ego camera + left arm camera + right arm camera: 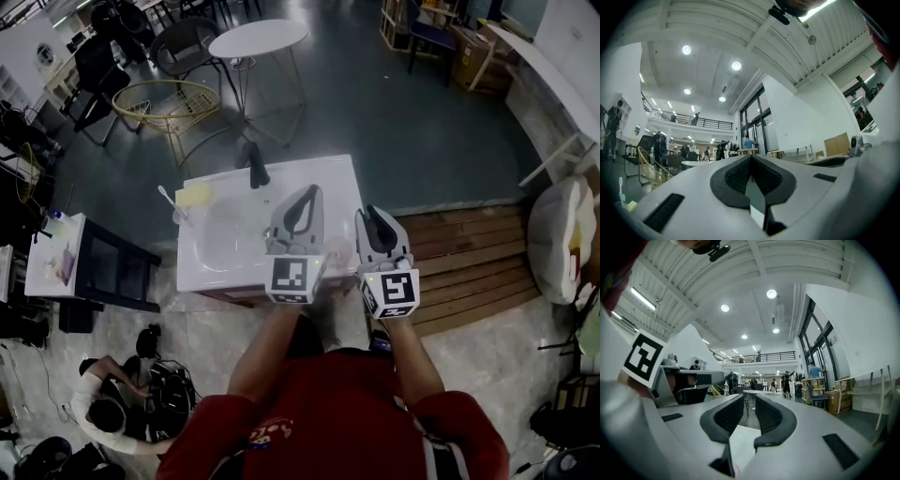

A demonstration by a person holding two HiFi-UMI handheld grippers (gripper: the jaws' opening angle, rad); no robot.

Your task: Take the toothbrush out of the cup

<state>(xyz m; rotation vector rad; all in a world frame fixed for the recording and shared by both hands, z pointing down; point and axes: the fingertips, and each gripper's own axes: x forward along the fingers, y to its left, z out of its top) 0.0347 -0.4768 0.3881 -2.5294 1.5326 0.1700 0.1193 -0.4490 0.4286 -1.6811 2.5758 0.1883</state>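
- Step in hand: the approach. Nothing is gripped, and the toothbrush [165, 196] is not yet out of the cup.
- The toothbrush stands tilted at the far left corner of the white washbasin [342, 183], head up. Its foot sits in what looks like a clear cup [178, 217], too faint to be sure of. A yellow block [195, 194] lies just beside it, and the dark tap [253, 165] is behind the bowl.
- The left gripper [312, 190] hangs over the right part of the basin. Its pads meet at the tips with nothing between them.
- The right gripper [370, 212] is just beside it, at the basin's right edge. Its pads stand a narrow slit apart, and that slit is empty.
- Both grippers point out across the room, not down at the basin. Both are well apart from the brush.
- Next move, as I judge it: one gripper has to swing left across the bowl, tip down and spread its pads. It should close on the handle above the cup's rim and lift straight up.
- The other could steady the cup, which looks light and may tip or ride up with the brush.
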